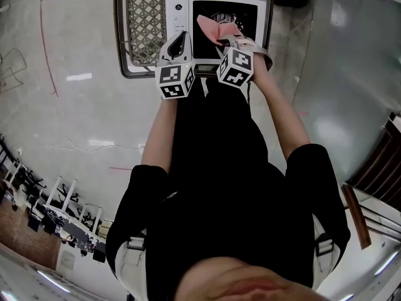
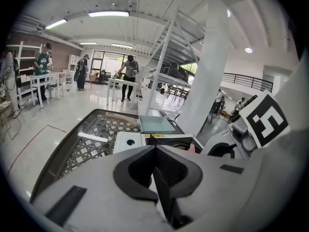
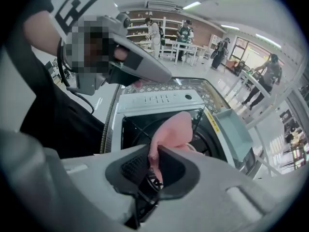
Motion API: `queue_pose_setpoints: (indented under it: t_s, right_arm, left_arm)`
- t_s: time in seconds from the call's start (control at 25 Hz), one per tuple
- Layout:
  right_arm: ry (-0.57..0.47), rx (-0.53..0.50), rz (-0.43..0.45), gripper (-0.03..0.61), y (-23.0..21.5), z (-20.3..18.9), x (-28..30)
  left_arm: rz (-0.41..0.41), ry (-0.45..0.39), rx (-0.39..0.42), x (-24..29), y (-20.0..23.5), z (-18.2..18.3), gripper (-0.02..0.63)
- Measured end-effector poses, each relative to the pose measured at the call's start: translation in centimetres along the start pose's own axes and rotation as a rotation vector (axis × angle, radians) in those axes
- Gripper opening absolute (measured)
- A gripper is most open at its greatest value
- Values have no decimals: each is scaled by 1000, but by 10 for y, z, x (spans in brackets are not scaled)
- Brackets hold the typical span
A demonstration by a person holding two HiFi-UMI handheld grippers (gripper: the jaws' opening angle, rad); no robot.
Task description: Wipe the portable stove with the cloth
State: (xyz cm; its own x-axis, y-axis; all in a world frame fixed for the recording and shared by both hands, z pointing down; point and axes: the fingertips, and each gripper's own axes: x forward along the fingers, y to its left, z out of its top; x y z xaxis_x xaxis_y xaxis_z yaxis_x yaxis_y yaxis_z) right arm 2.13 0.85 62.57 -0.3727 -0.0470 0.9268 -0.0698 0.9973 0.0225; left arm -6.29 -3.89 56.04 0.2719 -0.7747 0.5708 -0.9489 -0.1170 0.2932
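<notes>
the right gripper (image 3: 153,170) has its ribbed black pads pinched narrow on a fold of the pink cloth (image 3: 171,132). the soft fabric bunches out of the jaws in a rounded lobe, hanging over the dark burner well of the portable stove (image 3: 157,99). in the head view the cloth spreads in a loose, creased wing across that black recess.

the left gripper (image 2: 155,166) has its jaws drawn together, the grooved pad faces meeting in one straight seam with nothing between them. its smooth grey shell tapers to a point just over the near edge of the stove's white control strip; whether it touches cannot be told.

the stove is a flat, boxy thing. it has a matte white panel with a round knob on one side and a square black well with ring-shaped burner parts and thin wire supports on the other. a yellow label strip (image 3: 215,122) runs along one edge of the well. a pale teal tray (image 2: 155,124), shallow and square, lies just beyond the stove.

both rest on a table (image 1: 141,17) with a rounded dark rim and a glossy top showing a diamond lattice weave. around it spreads a shiny pale grey floor (image 1: 69,105).
</notes>
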Motion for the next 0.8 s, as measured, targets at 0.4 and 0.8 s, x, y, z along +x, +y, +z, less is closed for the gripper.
queue_pose_setpoints:
  t_s: [0.4,0.8]
  right_arm:
    - [-12,-11,53,44,57,-7,0]
    - [-22,-23,108,44,80,-6,5]
  left_arm:
    - [11,-11,-10,-6,-5,-13,0]
    - [40,-22,-38,-11,0,-14,0]
